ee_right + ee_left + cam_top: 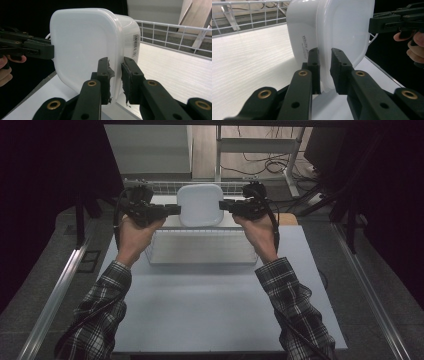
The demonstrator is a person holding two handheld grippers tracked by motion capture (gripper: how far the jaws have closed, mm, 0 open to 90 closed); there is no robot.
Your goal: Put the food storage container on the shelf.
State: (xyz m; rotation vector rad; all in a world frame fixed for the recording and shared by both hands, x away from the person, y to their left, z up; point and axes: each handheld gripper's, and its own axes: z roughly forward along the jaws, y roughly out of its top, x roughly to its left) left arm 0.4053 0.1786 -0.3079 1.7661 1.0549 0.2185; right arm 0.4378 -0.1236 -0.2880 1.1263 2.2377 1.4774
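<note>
The white lidded plastic container (200, 204) is held in the air above the wire basket (200, 247), its rim pinched on opposite sides by the nearly closed left gripper (325, 72) and right gripper (116, 75). With such thin bites, a slip or tilt into the basket is likely if the hands move unevenly.

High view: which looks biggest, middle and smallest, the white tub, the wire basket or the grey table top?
1. Table top, by far the biggest.
2. Wire basket.
3. White tub, smallest, held above the basket, pinched at its rim between the left gripper and right gripper.
</note>
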